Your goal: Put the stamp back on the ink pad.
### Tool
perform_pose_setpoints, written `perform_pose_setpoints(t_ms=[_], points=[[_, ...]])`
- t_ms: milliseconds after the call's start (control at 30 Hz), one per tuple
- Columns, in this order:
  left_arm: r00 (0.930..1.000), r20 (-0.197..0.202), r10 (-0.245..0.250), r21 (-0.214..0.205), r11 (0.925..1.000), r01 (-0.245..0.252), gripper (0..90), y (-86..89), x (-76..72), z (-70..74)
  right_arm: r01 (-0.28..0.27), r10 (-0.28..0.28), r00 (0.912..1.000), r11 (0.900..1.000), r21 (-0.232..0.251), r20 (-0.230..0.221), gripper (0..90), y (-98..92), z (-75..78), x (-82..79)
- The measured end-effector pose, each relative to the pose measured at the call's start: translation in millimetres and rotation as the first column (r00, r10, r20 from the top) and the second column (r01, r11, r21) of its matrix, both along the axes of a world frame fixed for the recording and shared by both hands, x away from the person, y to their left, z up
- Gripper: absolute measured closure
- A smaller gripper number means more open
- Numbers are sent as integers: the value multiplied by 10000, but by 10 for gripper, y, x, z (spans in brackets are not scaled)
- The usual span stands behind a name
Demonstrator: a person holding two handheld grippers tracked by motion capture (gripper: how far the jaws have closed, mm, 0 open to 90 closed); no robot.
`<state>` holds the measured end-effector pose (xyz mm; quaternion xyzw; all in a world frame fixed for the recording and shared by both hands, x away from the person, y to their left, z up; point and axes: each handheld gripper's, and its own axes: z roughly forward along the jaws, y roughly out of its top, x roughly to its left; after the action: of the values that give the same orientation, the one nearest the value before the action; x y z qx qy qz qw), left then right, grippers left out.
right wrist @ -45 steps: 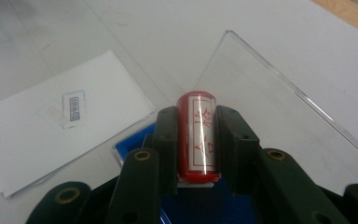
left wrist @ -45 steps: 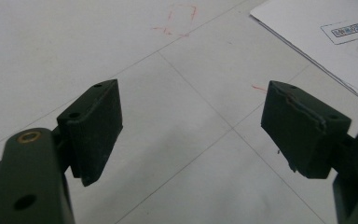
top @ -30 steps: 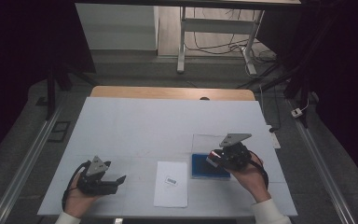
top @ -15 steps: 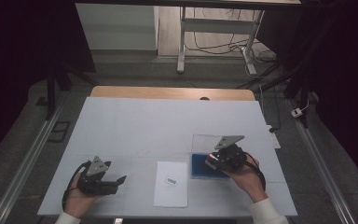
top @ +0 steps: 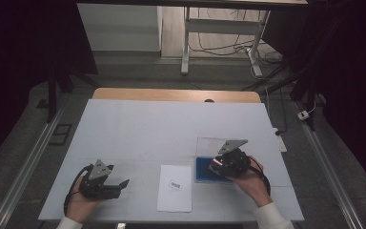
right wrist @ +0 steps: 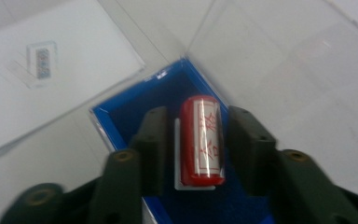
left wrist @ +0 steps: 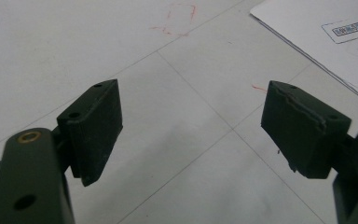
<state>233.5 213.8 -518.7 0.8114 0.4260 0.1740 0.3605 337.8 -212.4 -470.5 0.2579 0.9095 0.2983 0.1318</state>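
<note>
My right tongs point(right wrist: 193, 144) straddle a red cylindrical stamp point(right wrist: 203, 140) in its blue box point(right wrist: 121, 116), not gripping; my left tongs point(left wrist: 191, 126) gape wide at seven o'clock on the white surface point(top: 138, 129).

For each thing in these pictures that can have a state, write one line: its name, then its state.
Left claw: open, empty, above bare table.
Right claw: jaws either side of the red stamp, grip cannot be told.
Red stamp: lying in the blue box.
Blue box: open, clear lid swung back.
Paper sheet: flat on the table, label up.

dark room, grey floor point(top: 138, 71), white table point(top: 171, 129)
</note>
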Motion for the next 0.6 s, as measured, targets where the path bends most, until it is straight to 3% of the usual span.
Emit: perform_pose_setpoints(t_ms=[100, 300, 600], points=[[10000, 3, 26, 13, 10000, -26, 207, 0, 1, 0, 52, -55, 10000, 9989, 466, 49, 480, -24, 39, -3], [10000, 3, 28, 23, 10000, -28, 207, -1, 2, -1, 201, -242, 9991, 9934, 1129, 346, 412, -93, 128, -25], [10000, 4, 22, -29, 10000, -22, 207, -8, -10, 0, 124, -260, 9960, 9879, 1546, 857, 374, -145, 165, -69]])
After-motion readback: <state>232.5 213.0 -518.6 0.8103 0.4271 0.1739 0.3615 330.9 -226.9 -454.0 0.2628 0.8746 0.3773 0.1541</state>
